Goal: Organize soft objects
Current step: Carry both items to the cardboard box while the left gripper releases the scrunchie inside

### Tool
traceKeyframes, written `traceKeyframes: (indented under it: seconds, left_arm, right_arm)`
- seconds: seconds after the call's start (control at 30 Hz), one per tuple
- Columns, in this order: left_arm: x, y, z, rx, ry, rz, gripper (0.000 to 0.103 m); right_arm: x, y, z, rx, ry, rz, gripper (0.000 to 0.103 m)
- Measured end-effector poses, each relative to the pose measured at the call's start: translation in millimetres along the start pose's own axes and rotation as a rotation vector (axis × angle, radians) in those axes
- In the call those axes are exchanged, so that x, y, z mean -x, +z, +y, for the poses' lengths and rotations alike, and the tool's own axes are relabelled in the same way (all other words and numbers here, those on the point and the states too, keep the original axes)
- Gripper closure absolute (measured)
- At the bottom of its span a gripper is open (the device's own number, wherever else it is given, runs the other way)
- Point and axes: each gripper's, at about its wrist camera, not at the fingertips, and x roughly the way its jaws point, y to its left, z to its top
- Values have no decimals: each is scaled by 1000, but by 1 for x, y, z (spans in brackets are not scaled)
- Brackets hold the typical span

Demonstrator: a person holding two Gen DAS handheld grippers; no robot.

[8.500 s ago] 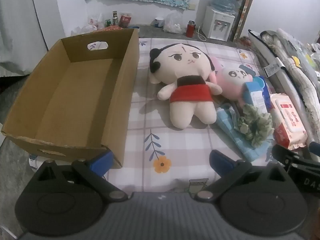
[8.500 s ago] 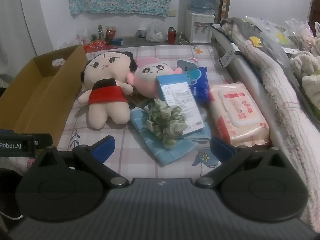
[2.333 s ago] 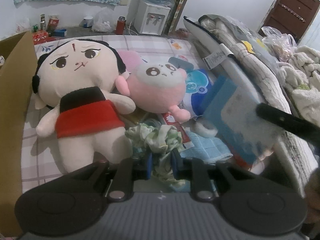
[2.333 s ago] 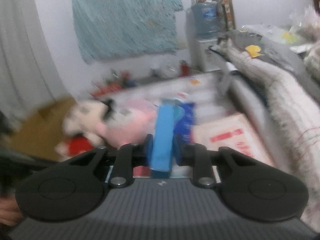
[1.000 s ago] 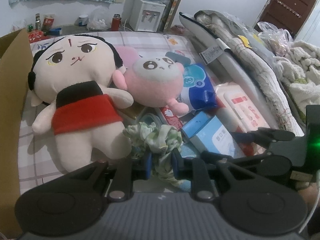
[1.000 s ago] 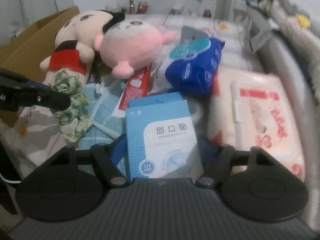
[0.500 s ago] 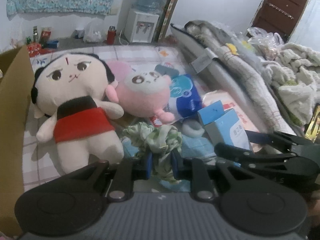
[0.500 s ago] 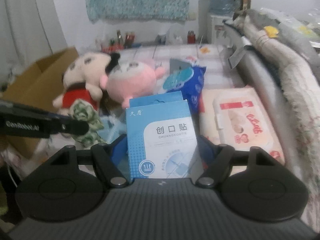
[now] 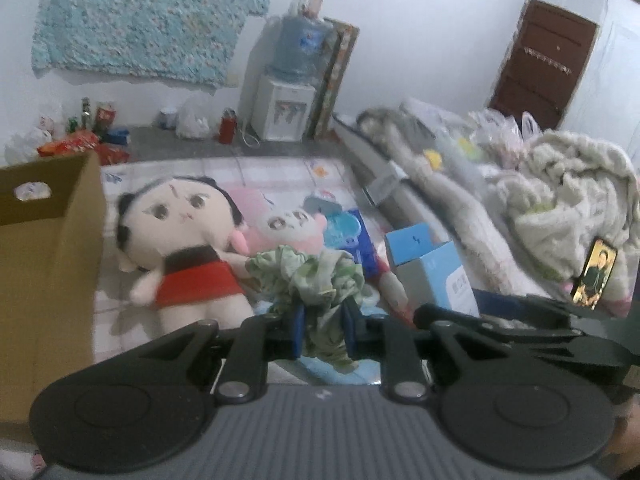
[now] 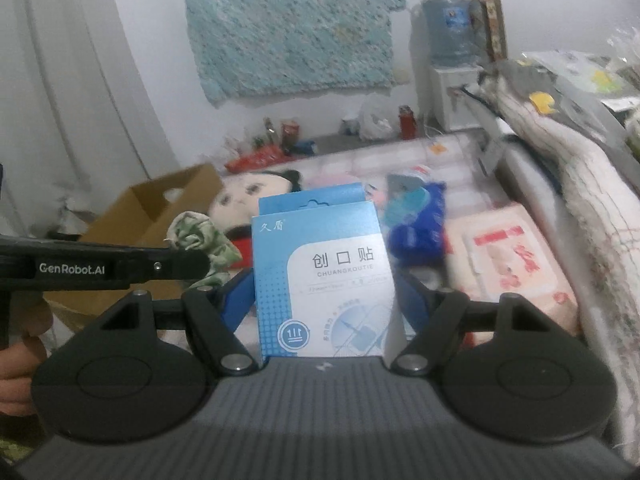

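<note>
My left gripper (image 9: 322, 330) is shut on a green floral scrunchie (image 9: 308, 276), which hangs above the bed. That scrunchie (image 10: 204, 240) also shows at the left of the right wrist view. My right gripper (image 10: 326, 296) is shut on a blue and white plaster box (image 10: 324, 276), held upright by its two sides; the same box (image 9: 432, 268) appears right of the scrunchie. A doll in a red dress (image 9: 180, 240) and a pink plush (image 9: 288, 224) lie on the checked sheet. An open cardboard box (image 9: 48, 248) stands at the left.
A blue wipes pack (image 9: 352, 240) and a pink wipes pack (image 10: 516, 264) lie on the bed. A rolled grey mat and piled blankets (image 9: 560, 208) run along the right. A water dispenser (image 9: 284, 104) and bottles stand on the floor behind. A hand (image 10: 20, 364) holds the left gripper.
Both grippers have risen off the bed, the left with the scrunchie and the right with the plaster box. The toys and packs now sit lower and smaller in view.
</note>
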Motion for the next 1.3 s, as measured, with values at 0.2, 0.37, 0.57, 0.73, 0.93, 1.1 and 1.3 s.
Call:
traceKeyframes:
  seconds: [0.2,0.37,0.57,0.73,0.93,1.1,1.3]
  left_arm:
    - [51,11,21,35,67,-100,83]
    - [91,28,53,74,163,-168,83]
    - [120,54,113,134,306,-198,82]
    - [114,80,181,190,378,-157,82]
    - [74,106,267,247,461,-50,82]
    - [20,121,324,235,518,67,82]
    - [-34,124,362,179,566,193,82]
  right_arm:
    - [15,13,35,31,99,-55,29]
    - [12,37,69,54,213,-79,29]
    - [-15,80,123,70,405,-49,29]
    - [-72,117,178,51,531,72,29]
    - [-163,155,240,-40,548,246,29]
    - [-238,171,280,-95,451,365,29]
    - [-303,173,308,-87,350,490,29]
